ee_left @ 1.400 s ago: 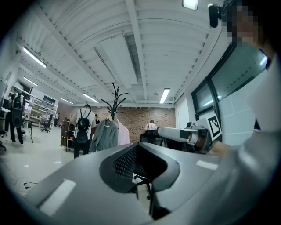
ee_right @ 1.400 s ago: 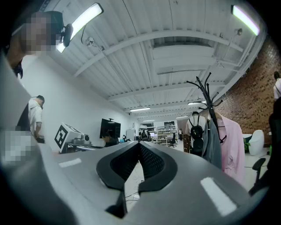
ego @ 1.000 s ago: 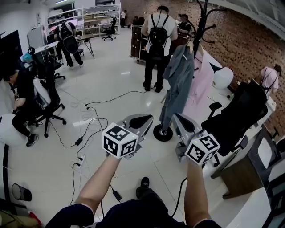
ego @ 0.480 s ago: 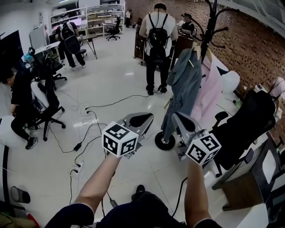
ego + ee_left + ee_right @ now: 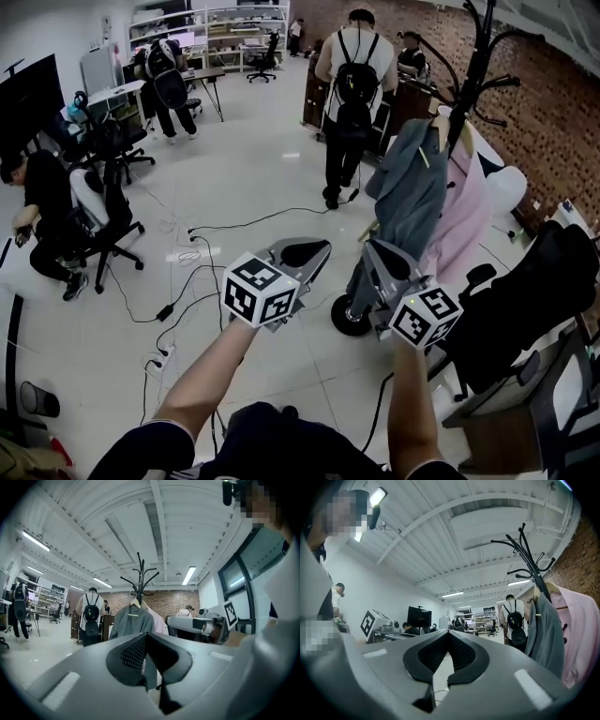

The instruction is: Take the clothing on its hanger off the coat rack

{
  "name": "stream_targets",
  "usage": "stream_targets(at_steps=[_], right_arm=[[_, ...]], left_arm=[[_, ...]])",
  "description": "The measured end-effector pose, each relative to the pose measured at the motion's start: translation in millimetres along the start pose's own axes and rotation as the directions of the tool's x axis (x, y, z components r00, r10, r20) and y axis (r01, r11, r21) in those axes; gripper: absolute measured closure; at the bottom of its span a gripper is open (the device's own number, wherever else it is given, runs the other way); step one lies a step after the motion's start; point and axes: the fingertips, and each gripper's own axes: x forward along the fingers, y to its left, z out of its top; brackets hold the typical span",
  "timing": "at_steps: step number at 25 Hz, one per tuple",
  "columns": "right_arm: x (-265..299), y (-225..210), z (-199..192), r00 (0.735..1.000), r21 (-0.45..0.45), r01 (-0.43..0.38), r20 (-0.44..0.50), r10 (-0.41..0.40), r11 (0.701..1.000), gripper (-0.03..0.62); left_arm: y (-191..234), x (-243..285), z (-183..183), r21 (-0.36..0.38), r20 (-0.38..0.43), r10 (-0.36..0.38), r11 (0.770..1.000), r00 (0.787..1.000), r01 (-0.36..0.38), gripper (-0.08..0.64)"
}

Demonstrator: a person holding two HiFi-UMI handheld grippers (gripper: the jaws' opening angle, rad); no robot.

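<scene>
A black coat rack (image 5: 476, 66) stands ahead on a round base (image 5: 351, 315). On it hang a grey shirt (image 5: 411, 202) on a wooden hanger (image 5: 441, 127) and, behind it, a pink shirt (image 5: 466, 217). My left gripper (image 5: 305, 251) and right gripper (image 5: 375, 253) are held level side by side, short of the rack, both shut and empty. The left gripper view has the grey shirt (image 5: 129, 623) straight beyond the left gripper (image 5: 147, 634). In the right gripper view the right gripper (image 5: 450, 632) has the grey shirt (image 5: 546, 634) and pink shirt (image 5: 579, 637) off to its right.
A person with a black backpack (image 5: 356, 84) stands just beyond the rack. A black office chair (image 5: 525, 300) and a desk edge (image 5: 572, 394) are at the right. Cables (image 5: 187, 272) trail over the white floor; a seated person (image 5: 52, 211) is at the left.
Both grippers have moved forward together toward the coat rack, which now looks nearer and further right in the head view. Their jaws have stayed shut.
</scene>
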Motion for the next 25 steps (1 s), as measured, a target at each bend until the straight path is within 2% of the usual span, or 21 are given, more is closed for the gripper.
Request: stream_targets(at_steps=[7,11,19,25], right_arm=[[30,-36,4,1.0,-0.018,-0.001,0.003,0.001,1.0,0.592],[52,-59,7,0.999,-0.04,0.033,-0.003,-0.033,0.999,0.592],[116,-115,0,0.987,-0.065,0.157,-0.008,-0.158,0.985,0.592],[162,-156,2,0.954,-0.078,0.298,0.006,-0.299,0.951,0.592]], left_arm=[[33,39,9,0.009,0.019,-0.011,1.0,1.0,0.011,0.548],[61,63,16,0.005,0.043,-0.046,0.999,0.998,0.046,0.548],[138,115,22,0.021,0.039,-0.165,0.986,0.986,0.164,0.548],[194,155,27,0.006,0.026,-0.291,0.957,0.956,0.291,0.548]])
